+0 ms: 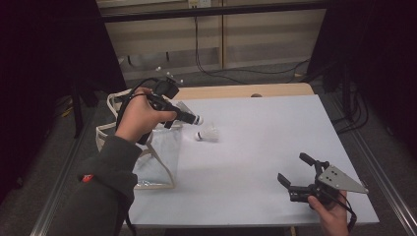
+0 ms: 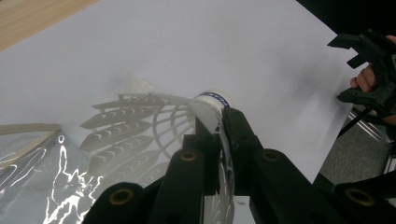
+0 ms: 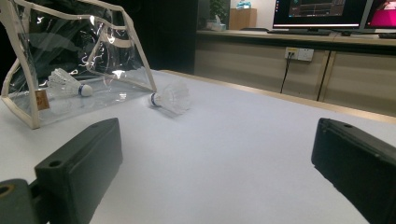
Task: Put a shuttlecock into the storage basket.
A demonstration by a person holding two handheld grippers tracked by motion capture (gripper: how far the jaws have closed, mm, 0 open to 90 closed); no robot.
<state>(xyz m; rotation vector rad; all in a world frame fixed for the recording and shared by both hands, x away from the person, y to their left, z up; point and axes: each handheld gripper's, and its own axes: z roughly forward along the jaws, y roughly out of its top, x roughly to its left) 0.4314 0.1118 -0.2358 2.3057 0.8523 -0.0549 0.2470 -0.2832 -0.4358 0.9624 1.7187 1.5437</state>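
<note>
Shuttlecock (image 2: pixel 154 126) pinched by its feather skirt in the left claw (image 1: pixel 189 118), held above the desk (image 1: pixel 275 142) at far left, just right of a clear bag (image 1: pixel 157 152). Second shuttlecock (image 1: pixel 207 133) lying on the desk just beneath. Third shuttlecock (image 3: pixel 70 84) inside the bag. Wide bare white surface stretching right to the edge. Right claw (image 1: pixel 295 169) spread wide, empty, at near right.

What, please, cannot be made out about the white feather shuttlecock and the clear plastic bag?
Left gripper view: the left gripper covers part of the skirt of the held white feather shuttlecock; the bottom edge cuts the rest.
Same view: its blue band's lettering is blurred.
High view: the left hand covers part of the clear plastic bag.
</note>
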